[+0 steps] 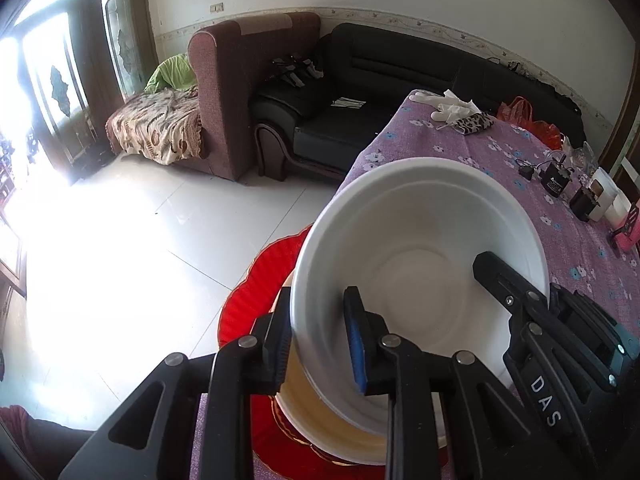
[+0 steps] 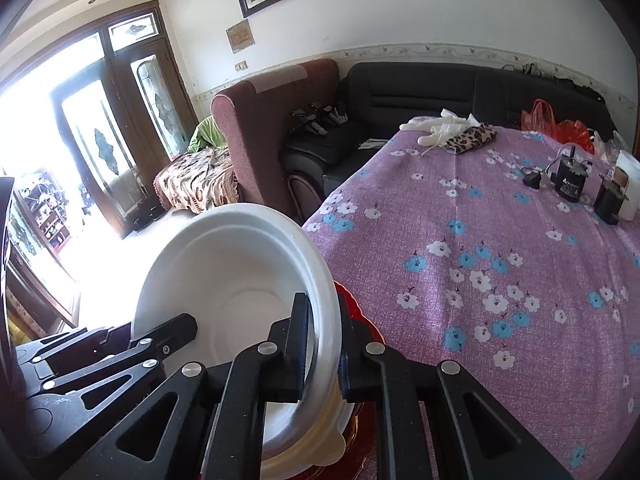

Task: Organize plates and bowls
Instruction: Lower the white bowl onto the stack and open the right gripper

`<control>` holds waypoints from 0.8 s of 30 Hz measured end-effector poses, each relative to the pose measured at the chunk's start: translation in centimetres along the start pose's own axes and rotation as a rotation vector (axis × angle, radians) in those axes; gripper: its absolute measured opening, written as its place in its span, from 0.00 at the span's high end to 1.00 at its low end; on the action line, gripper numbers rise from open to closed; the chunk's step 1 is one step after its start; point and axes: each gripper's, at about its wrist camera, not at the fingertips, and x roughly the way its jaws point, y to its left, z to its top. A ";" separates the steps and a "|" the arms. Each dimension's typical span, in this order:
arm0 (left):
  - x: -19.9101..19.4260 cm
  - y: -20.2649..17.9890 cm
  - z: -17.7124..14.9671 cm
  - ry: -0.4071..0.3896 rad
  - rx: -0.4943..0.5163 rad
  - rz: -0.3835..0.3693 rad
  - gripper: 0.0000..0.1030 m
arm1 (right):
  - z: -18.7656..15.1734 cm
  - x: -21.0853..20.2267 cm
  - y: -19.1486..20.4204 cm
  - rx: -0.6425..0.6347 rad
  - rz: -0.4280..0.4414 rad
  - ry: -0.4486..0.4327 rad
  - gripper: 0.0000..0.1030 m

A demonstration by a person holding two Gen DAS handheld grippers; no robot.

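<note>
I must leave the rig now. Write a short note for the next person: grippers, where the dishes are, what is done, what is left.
Left gripper: straddles the rim of the white bowl, one finger inside, one outside; the pads look just off the wall.
Right gripper: straddles the opposite rim of the same bowl, pads close against it.
The bowl is tilted, sitting in a second white bowl on the red plate, at the corner of the purple flowered tablecloth.
Done: bowls nested on the plate.
Left: settle the top bowl level and withdraw both grippers. No other dishes are in view.
</note>
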 end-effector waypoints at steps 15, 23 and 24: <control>-1.5 1.2 0.0 -0.047 -0.002 0.036 0.57 | -0.3 -0.6 -0.6 -0.016 -0.013 -0.027 0.70; -2.5 2.3 0.2 -0.086 -0.010 0.077 0.46 | -0.3 -1.5 -0.3 -0.046 -0.015 -0.111 0.50; -2.6 2.4 0.3 -0.089 -0.007 0.080 0.44 | -0.3 -1.6 -0.4 -0.044 -0.013 -0.118 0.48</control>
